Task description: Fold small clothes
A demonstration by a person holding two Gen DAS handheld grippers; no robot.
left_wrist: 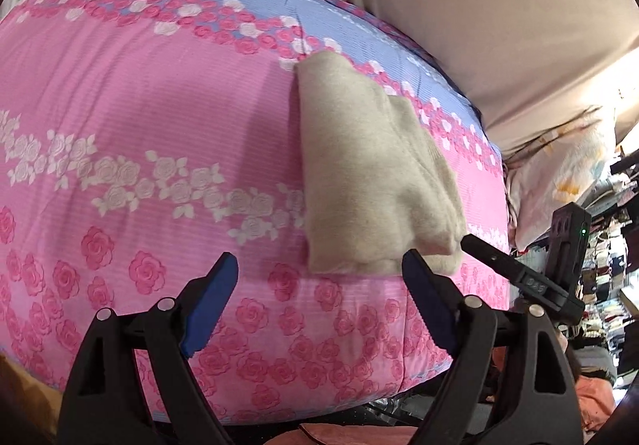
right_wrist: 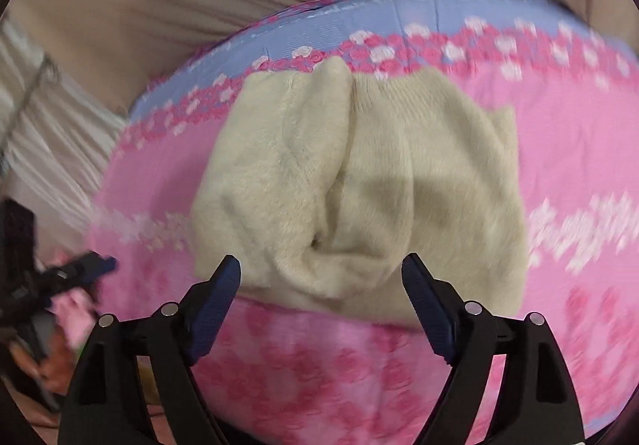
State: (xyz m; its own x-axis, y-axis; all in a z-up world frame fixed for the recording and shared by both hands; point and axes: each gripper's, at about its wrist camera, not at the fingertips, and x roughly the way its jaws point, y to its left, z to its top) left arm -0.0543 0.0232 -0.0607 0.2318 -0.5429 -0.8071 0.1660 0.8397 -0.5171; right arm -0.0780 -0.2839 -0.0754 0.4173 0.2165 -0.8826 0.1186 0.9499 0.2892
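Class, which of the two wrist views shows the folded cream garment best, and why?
The right wrist view: the cream garment fills the centre, folds and fuzzy texture visible, though slightly blurred. The left wrist view shows it smaller, off to the right, seen obliquely on the floral quilt.

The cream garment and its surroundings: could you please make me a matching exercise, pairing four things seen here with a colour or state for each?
Things:
1. cream fleece garment
2. floral quilt
3. left gripper
4. curtain

Descriptions:
A. beige, hanging behind the bed
B. folded, lying on the bed
C. pink with roses and a blue band
D. open, fingers apart, holding nothing

Pairs: 1-B, 2-C, 3-D, 4-A
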